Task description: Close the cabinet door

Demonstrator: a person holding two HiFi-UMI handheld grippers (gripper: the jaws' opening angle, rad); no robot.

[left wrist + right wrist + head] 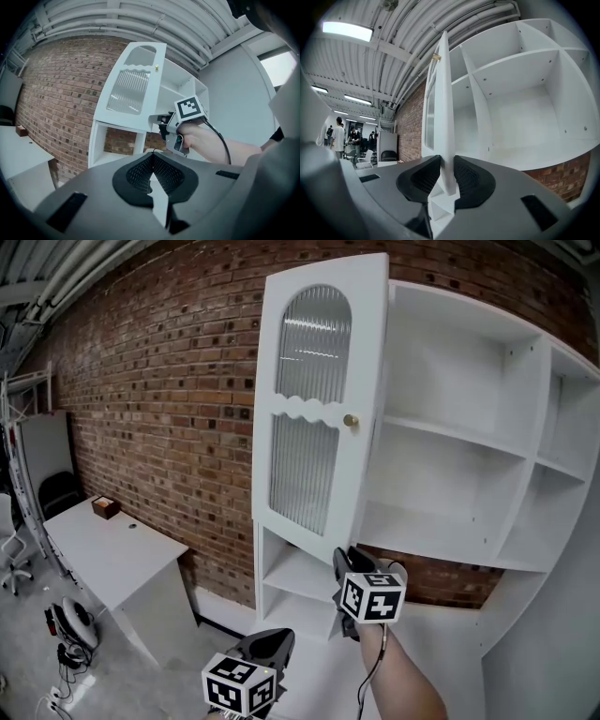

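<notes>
The cabinet door [319,409] stands swung wide open, hinged on the left side of the white cabinet [469,437] and jutting out toward the near side, edge-on to the bare shelves. It has ribbed glass panels with an arched top and a small brass knob [351,420] near its free edge.

The right tool [446,176] is pinching the door's lower free edge: the thin white panel sits between the two dark pads, which press on it from either side. In the head view this tool is raised at the door's bottom corner, just in front of the lower open shelf.

The left tool [152,171] is held lower and nearer, left of the right one and well apart from the cabinet. Its pads are pressed together with nothing between them.

A brick wall [169,399] runs behind the cabinet. Far to the left, a white tabletop [112,554] carries a small brown box [106,507].
</notes>
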